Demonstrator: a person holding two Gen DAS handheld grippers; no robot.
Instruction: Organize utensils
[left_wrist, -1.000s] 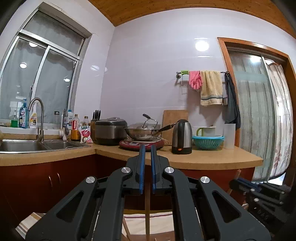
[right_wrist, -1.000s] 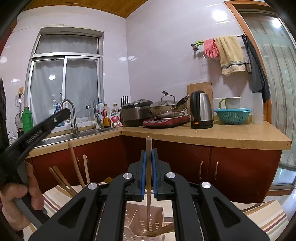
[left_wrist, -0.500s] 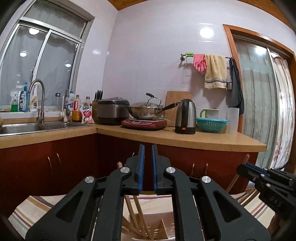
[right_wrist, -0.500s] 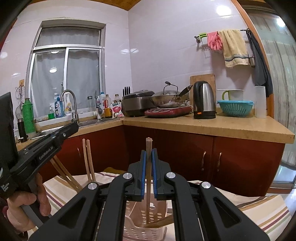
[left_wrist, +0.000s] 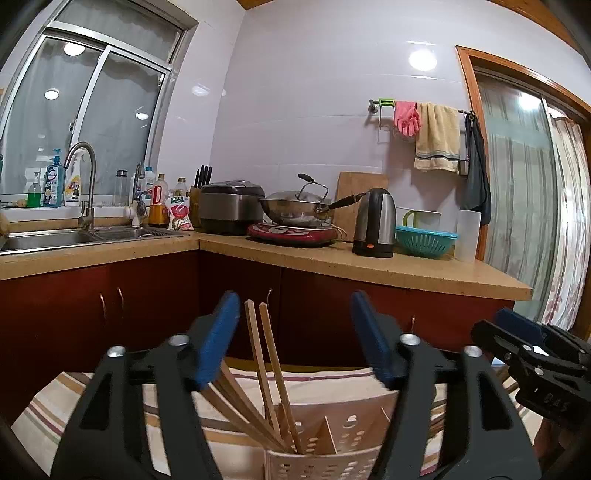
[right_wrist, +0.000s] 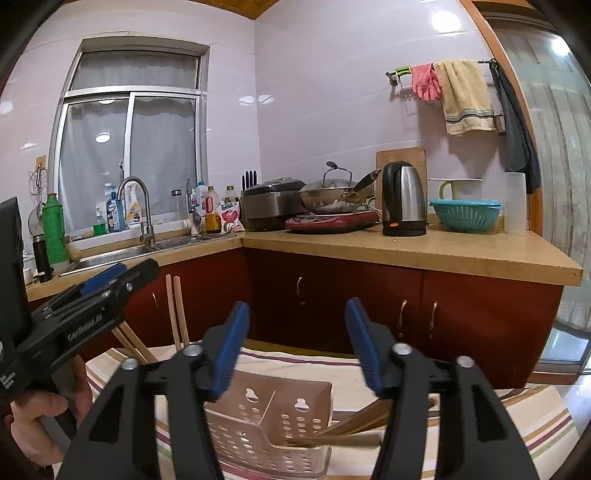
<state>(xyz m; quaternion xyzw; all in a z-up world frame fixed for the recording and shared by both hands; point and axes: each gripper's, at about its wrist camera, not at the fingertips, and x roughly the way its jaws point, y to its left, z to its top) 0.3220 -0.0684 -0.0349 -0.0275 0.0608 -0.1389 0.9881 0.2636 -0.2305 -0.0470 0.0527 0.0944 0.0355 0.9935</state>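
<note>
Wooden chopsticks (left_wrist: 271, 373) propped upright in the perforated caddy (right_wrist: 273, 435) on the striped-cloth bench (right_wrist: 532, 424), left claw (left_wrist: 291, 332) and right claw (right_wrist: 295, 345) both spread empty above; next, probably gathering the strays lying beside the caddy.

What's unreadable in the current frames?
- Utensil basket base, left wrist view: cut off by bottom edge, flanked by the open left claw.
- Chopsticks lower ends, right wrist view: hidden behind the open right claw arm.
- Bottles by the sink: labels too small to read.
</note>
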